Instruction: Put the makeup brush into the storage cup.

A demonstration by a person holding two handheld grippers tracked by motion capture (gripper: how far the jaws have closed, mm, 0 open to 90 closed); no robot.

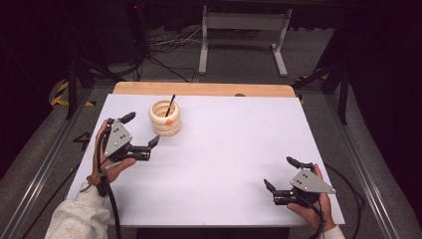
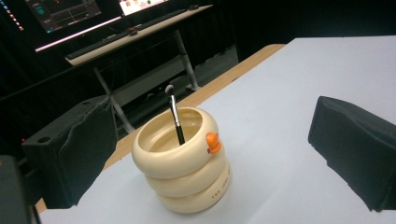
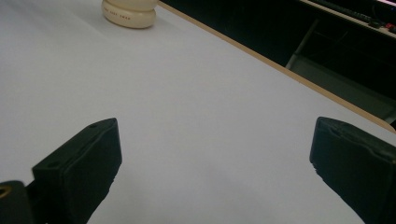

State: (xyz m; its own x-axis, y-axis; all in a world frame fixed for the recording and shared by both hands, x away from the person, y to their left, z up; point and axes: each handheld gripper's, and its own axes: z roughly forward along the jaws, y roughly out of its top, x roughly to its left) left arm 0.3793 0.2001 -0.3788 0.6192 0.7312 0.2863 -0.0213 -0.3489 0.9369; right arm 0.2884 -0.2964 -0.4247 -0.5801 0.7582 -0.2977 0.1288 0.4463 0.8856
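A cream ringed holder (image 1: 165,118) with an orange beak mark stands on the white table (image 1: 224,149) at the back left, and a black makeup brush (image 1: 170,105) leans inside it. In the left gripper view the holder (image 2: 184,161) sits between the wide-apart jaws with the brush (image 2: 175,114) upright in it. My left gripper (image 1: 141,129) is open just left of the holder, holding nothing. At the front right, my right gripper (image 1: 281,173) stands open and empty over bare table. The holder's base (image 3: 129,11) appears far off in the right gripper view.
A wooden strip (image 1: 199,89) edges the table's far side. Beyond it stand a metal desk frame (image 1: 244,35) and floor cables (image 1: 164,45). Monitors on a desk (image 2: 112,32) show behind the holder in the left gripper view.
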